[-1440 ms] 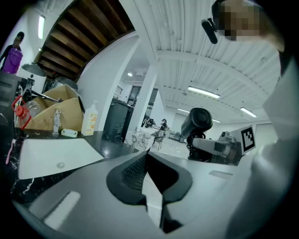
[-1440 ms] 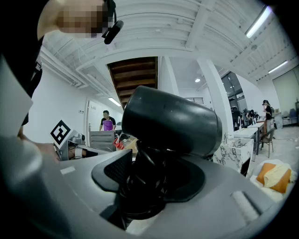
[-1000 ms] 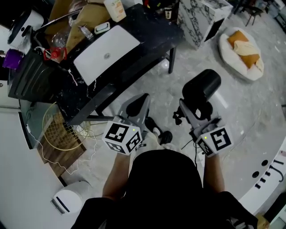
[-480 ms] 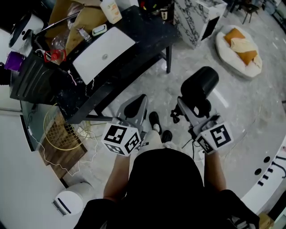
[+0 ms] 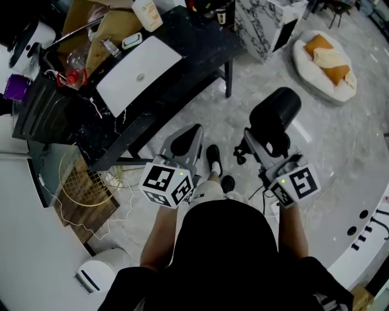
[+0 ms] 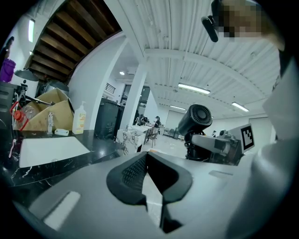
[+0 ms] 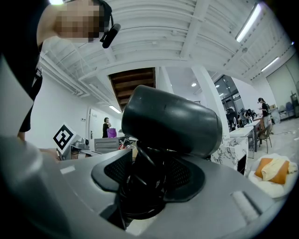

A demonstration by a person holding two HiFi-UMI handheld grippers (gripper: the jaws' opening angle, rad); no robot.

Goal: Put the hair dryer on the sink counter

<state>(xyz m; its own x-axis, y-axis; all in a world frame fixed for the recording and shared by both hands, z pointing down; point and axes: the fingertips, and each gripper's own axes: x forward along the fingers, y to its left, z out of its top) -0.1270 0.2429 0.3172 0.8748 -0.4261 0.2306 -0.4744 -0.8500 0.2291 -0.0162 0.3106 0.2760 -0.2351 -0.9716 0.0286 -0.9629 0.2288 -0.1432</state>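
A pale marble floor (image 5: 340, 133) filled most of the head view. The black desk (image 5: 200, 42) ran across the far left, with a white basin (image 5: 137, 73) sunk in it and a bottle (image 5: 148, 13) and other clutter crowded along its far edge.

The hair dryer (image 5: 275, 118) was well apart from the desk, held in the air over the floor to the right of the person. Its dark barrel sat above the right hand-held gripper (image 5: 260, 147), whose jaws were clamped on the handle (image 7: 142, 186) just under the barrel. The black cord (image 7: 149, 161) was coiled round that handle between the pads. The left hand-held gripper (image 5: 185, 143) carried nothing, and its jaws met at the tips.

The dryer looked like a stiff plastic shell, smooth and probably a little slippery. It seemed top-heavy, since the barrel outweighs the handle, so it would tend to tip if gripped low. The present hold, high on the handle, seemed the right one, and the wound cord probably gave the pads some bite. The bare strip of desk near the basin looked like the likeliest landing spot. The dryer would sit steadier laid on its side than stood upright.
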